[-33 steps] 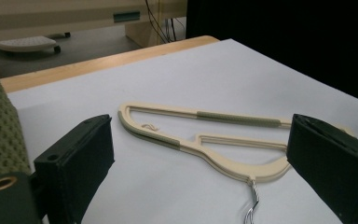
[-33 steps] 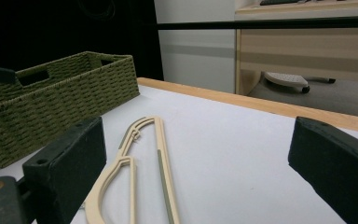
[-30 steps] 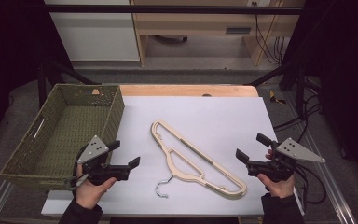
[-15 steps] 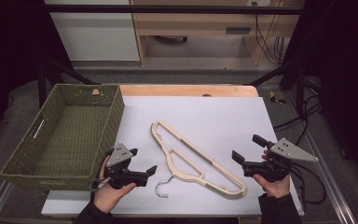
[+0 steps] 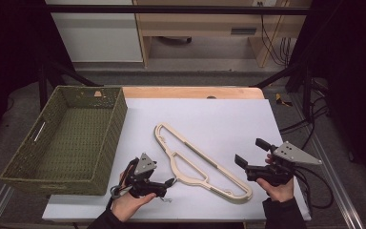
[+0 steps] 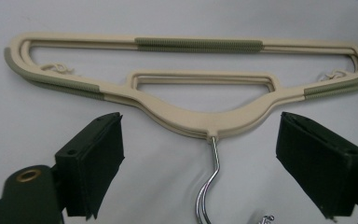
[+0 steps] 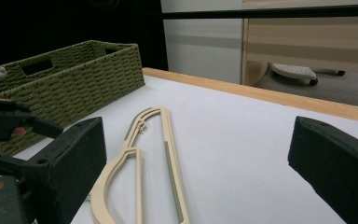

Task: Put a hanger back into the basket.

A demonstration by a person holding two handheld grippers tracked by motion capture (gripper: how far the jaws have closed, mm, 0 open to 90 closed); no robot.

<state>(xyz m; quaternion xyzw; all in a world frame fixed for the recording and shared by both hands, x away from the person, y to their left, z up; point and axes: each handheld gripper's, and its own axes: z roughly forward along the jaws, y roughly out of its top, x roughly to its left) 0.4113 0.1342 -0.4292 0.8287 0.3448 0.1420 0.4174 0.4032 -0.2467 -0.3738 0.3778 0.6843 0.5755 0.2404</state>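
Observation:
A cream hanger (image 5: pixel 187 179) with grey-green grip strips lies flat on the white table, its metal hook (image 6: pixel 214 158) pointing at the near edge. My left gripper (image 5: pixel 167 187) sits low at the hook. In the left gripper view (image 6: pixel 200 140) its jaws stand wide on either side of the hook, touching nothing; they have just been closing a little. My right gripper (image 5: pixel 249 151) hovers open beside the hanger's right end, with nothing between its jaws. The right gripper view (image 7: pixel 196 135) looks along the hanger (image 7: pixel 169 140).
A green woven basket (image 5: pixel 119 124) stands at the table's left, close to my left hand, and also appears in the right gripper view (image 7: pixel 98 79). A wooden strip (image 5: pixel 190 91) borders the table's far edge. Cables hang at the right.
My left hand has moved right and down from beside the basket to the hanger's hook. The right hand has barely shifted. The hanger lies where it was.

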